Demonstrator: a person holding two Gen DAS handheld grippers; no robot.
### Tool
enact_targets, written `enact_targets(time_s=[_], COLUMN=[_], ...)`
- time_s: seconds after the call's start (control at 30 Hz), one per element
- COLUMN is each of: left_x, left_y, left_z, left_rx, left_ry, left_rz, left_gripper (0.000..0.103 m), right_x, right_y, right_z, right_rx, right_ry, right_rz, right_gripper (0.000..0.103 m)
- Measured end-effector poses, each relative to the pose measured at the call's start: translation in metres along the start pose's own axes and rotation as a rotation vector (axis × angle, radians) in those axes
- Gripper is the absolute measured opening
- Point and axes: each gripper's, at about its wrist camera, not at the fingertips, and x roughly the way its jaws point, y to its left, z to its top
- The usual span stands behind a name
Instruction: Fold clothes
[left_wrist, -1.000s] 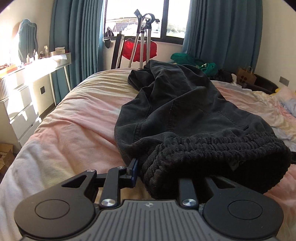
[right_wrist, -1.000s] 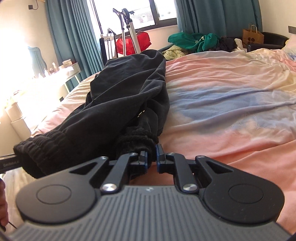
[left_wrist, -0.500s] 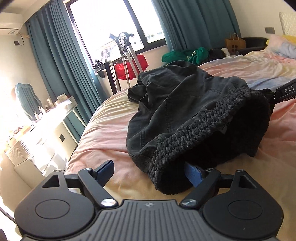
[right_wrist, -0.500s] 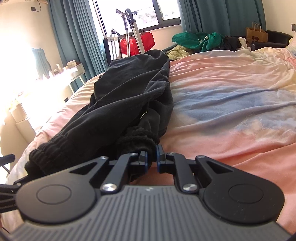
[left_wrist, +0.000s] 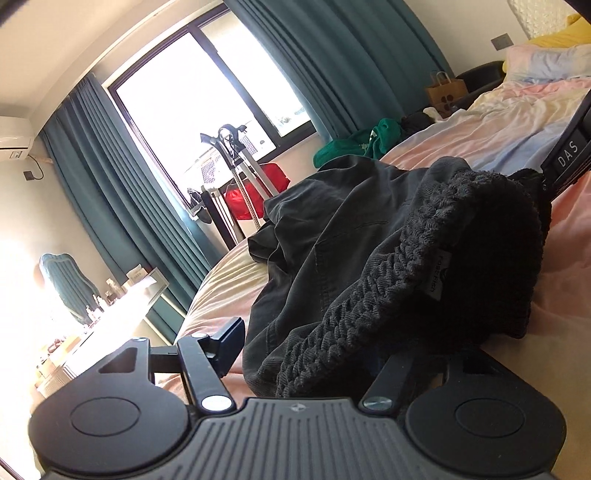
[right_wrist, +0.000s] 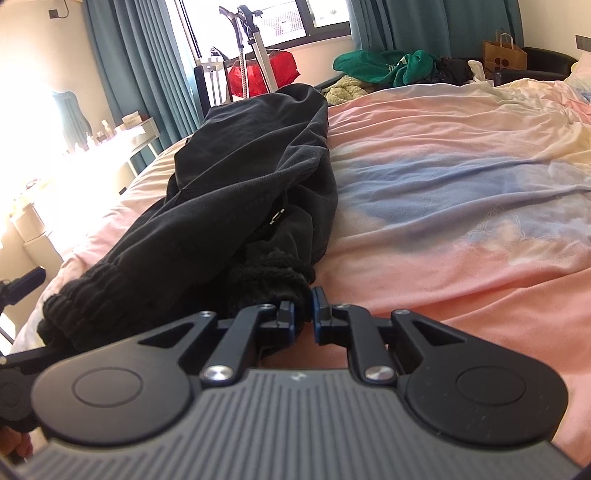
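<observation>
Trousers (right_wrist: 240, 184) lie doubled lengthwise toward twelve o'clock; crosswise folding remains. Right gripper (right_wrist: 303, 314) pinches the waistband; left gripper (left_wrist: 306, 350) gapes, seemingly free.

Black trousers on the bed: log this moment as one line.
left gripper: open at waistband | right gripper: shut on black trousers | bed: trousers lying lengthwise

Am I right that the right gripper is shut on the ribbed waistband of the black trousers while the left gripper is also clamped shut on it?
Not quite: the left gripper is open, its jaws spread beside the ribbed waistband, as the left wrist view shows. The right gripper is indeed shut on the black trousers.
</observation>
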Motion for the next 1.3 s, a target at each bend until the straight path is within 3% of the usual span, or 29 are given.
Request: enact_targets(time_s=[0.07, 0.13, 0.2, 0.27, 0.4, 0.53, 0.63, 0.73, 0.8, 0.87, 0.93, 1.2, 1.3], left_x=[0.001, 0.001, -0.002, -0.008, -0.01, 0.003, 0.022, 0.041, 0.045, 0.044, 0.039, 0.01, 0.002], left_y=[-0.001, 0.001, 0.008, 0.03, 0.084, 0.143, 0.172, 0.186, 0.186, 0.184, 0.185, 0.163, 0.159], left_z=[0.0, 0.002, 0.005, 0.007, 0.005, -0.018, -0.046, -0.077, -0.094, -0.094, -0.091, -0.068, -0.063], left_rx=[-0.011, -0.038, -0.097, -0.244, -0.569, -0.909, -1.081, -1.187, -1.207, -1.195, -1.164, -0.986, -0.967], left_ry=[-0.011, -0.025, -0.049, -0.06, -0.043, 0.045, 0.178, 0.327, 0.399, 0.411, 0.399, 0.409, 0.388], left_rz=[-0.013, -0.052, -0.071, -0.107, -0.099, -0.037, 0.016, 0.016, 0.0, -0.006, -0.001, 0.0, -0.021], left_gripper=[0.045, 0.024, 0.021, 0.02, 0.018, 0.015, 0.013, 0.013, 0.014, 0.014, 0.017, 0.047, 0.049], right_x=[0.001, 0.002, 0.003, 0.005, 0.007, 0.011, 0.014, 0.014, 0.013, 0.014, 0.016, 0.029, 0.027], right_y=[-0.002, -0.003, -0.004, -0.006, -0.009, -0.007, -0.006, -0.002, 0.001, 0.005, 0.006, -0.008, -0.008], right_z=[-0.001, -0.002, -0.002, -0.003, -0.004, -0.006, -0.008, -0.009, -0.01, -0.01, -0.01, -0.007, -0.007], right_rx=[0.017, 0.029, 0.039, 0.053, 0.062, 0.044, 0.036, 0.017, 0.001, -0.031, -0.045, 0.06, 0.065], right_ry=[0.001, 0.002, 0.004, 0.006, 0.011, 0.022, 0.025, 0.014, 0.005, 0.002, 0.001, 0.049, 0.054], right_rz=[0.001, 0.002, 0.0, -0.001, -0.003, -0.014, -0.017, -0.013, -0.011, -0.029, -0.041, -0.02, -0.016], right_gripper=[0.013, 0.014, 0.014, 0.014, 0.015, 0.015, 0.015, 0.018, 0.02, 0.021, 0.022, 0.023, 0.023])
